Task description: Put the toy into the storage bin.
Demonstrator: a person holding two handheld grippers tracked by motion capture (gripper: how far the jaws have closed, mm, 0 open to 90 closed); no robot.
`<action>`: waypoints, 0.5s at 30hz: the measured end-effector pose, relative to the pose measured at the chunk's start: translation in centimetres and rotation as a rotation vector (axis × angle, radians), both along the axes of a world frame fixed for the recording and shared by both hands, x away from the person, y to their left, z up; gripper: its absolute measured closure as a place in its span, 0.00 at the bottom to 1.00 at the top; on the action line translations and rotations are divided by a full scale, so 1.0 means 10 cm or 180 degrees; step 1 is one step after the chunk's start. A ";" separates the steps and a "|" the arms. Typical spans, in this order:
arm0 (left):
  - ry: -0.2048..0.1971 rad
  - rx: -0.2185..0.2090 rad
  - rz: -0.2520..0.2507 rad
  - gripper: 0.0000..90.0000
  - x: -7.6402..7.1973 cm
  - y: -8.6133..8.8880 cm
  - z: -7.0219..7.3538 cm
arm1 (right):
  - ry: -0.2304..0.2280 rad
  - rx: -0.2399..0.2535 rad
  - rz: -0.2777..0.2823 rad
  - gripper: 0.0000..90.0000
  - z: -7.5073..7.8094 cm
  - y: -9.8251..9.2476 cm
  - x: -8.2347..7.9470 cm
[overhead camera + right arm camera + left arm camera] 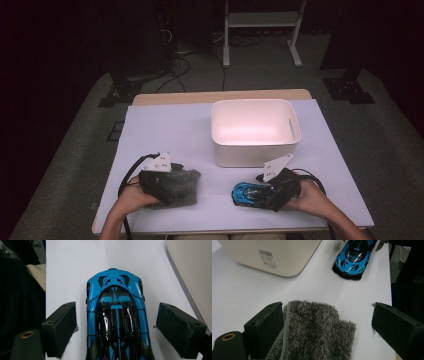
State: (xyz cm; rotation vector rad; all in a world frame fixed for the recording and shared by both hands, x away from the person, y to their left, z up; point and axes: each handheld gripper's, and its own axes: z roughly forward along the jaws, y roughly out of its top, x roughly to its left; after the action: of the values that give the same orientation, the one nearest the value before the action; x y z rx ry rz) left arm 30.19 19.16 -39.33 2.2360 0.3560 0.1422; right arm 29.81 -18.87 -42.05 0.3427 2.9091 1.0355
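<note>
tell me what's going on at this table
A person works two handheld grippers at a white table. The left gripper is open around a grey fluffy cloth; one jaw touches it, the other stands clear. The right gripper is open astride a blue toy sports car, with gaps on both sides. A white plastic bin sits empty behind them.

White bin (272,257), upper left of the left gripper view: barcode sticker (267,258), its print too small to read.
</note>
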 end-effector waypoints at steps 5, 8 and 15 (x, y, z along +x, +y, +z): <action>0.0004 -0.0004 0.0003 0.11 -0.01 0.01 0.00 | -0.0019 -0.0019 -0.0010 0.17 -0.06 0.02 0.00; 0.0005 -0.0010 0.0004 0.11 -0.01 0.01 0.00 | -0.0005 -0.0012 -0.0030 0.17 -0.11 0.02 0.01; 0.0018 0.0008 -0.0003 0.11 0.00 0.00 -0.01 | 0.0009 -0.0058 -0.0047 0.17 -0.25 0.07 -0.01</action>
State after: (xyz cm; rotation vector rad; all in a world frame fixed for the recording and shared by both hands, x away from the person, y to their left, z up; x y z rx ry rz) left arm 30.14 19.17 -39.40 2.2394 0.3580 0.1359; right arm 29.71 -18.15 -44.54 0.3648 2.9121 1.0066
